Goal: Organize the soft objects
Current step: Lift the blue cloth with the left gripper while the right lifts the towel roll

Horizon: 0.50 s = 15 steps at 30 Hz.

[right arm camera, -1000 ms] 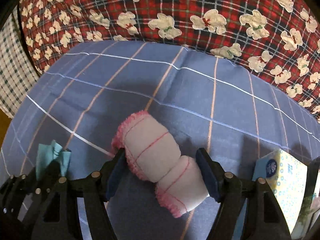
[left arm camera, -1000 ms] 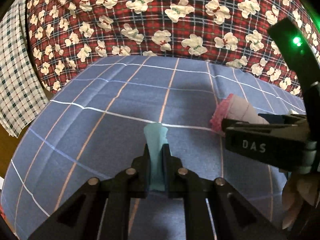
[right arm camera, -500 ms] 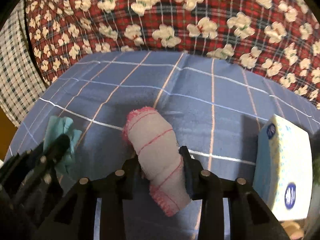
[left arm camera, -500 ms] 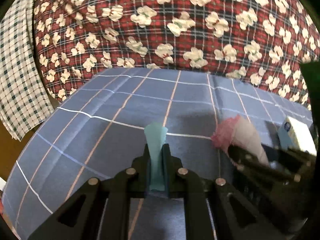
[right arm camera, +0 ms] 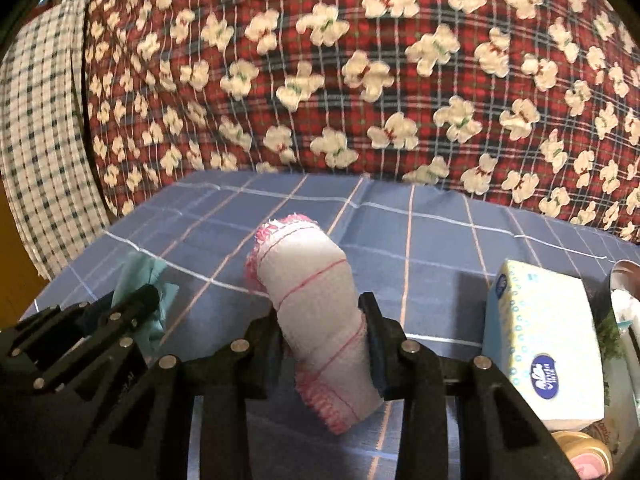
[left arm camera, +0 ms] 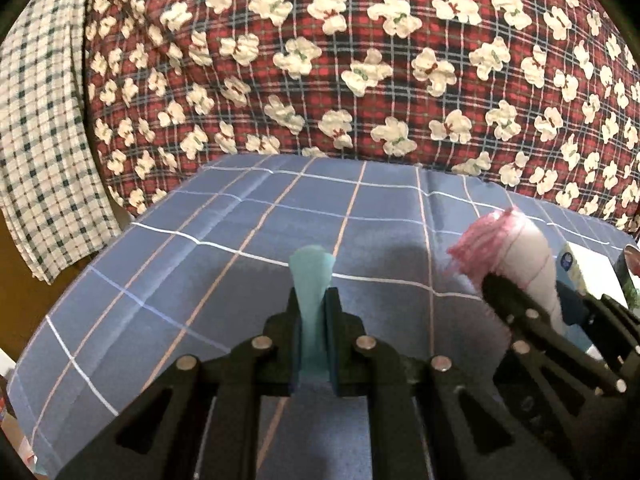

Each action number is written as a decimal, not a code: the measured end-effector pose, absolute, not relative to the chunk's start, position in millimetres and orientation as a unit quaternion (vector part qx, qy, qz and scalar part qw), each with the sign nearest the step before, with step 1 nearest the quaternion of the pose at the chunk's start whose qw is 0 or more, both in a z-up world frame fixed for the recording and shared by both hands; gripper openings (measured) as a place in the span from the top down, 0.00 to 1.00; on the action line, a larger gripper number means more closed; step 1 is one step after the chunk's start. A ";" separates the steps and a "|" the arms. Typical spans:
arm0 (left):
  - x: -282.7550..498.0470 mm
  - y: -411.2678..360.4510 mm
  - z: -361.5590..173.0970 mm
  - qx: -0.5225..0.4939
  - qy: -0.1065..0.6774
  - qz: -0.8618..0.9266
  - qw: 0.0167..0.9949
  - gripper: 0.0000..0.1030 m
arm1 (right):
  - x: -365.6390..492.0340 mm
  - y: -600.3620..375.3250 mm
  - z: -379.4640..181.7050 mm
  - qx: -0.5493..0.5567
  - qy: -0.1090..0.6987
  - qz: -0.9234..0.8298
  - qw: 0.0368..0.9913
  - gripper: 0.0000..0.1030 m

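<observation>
Both grippers are holding rolled cloths above the blue checked bedsheet (left arm camera: 224,240).

The left gripper (left arm camera: 314,320) is pinching a thin teal cloth (left arm camera: 312,280) tightly between its pads, the cloth's tip sticking up and forward past the fingertips. The right gripper (right arm camera: 324,320) is squeezing a white rolled towel with pink stitched edges (right arm camera: 308,280) around its middle, one end poking out ahead of the jaws and the other hanging down beneath them. The two grippers are sitting side by side, the teal cloth just left of the towel. A tissue box (right arm camera: 540,344) is lying on the sheet to the right. A red plaid quilt with white flowers (left arm camera: 360,60) is rising behind everything.
</observation>
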<state>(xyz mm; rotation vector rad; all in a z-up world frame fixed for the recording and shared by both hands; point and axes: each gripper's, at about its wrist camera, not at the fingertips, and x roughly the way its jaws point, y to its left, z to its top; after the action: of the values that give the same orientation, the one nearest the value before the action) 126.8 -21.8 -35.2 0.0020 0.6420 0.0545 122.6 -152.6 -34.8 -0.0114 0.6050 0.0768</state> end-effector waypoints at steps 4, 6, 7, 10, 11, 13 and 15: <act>121.2 -25.9 -33.4 0.002 0.307 0.031 0.951 0.91 | 115.0 -157.4 -31.6 0.009 0.284 0.048 0.958 0.63; 119.5 -27.2 -32.8 0.000 0.305 0.034 0.952 0.91 | 111.7 -159.2 -31.6 0.013 0.282 0.050 0.958 0.63; 118.2 -27.2 -31.9 -0.001 0.301 0.035 0.953 0.91 | 109.2 -158.9 -31.2 0.013 0.280 0.052 0.959 0.63; 114.3 -26.2 -30.1 -0.006 0.293 0.041 0.955 0.91 | 100.7 -157.6 -28.5 0.006 0.267 0.056 0.962 0.63; 112.9 -25.6 -29.4 -0.007 0.290 0.043 0.956 0.91 | 97.7 -156.9 -27.5 0.002 0.262 0.056 0.963 0.63; 110.7 -24.8 -28.7 -0.010 0.287 0.048 0.957 0.91 | 93.5 -157.1 -26.8 -0.001 0.258 0.060 0.964 0.63; 107.2 -25.8 -27.7 -0.011 0.280 0.050 0.958 0.91 | 90.7 -158.5 -25.6 0.000 0.252 0.060 0.966 0.63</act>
<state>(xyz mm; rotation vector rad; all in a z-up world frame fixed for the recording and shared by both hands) 107.2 -25.8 -27.7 -0.0218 0.5687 0.1023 90.7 -158.5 -25.6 -0.0004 0.5101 0.1218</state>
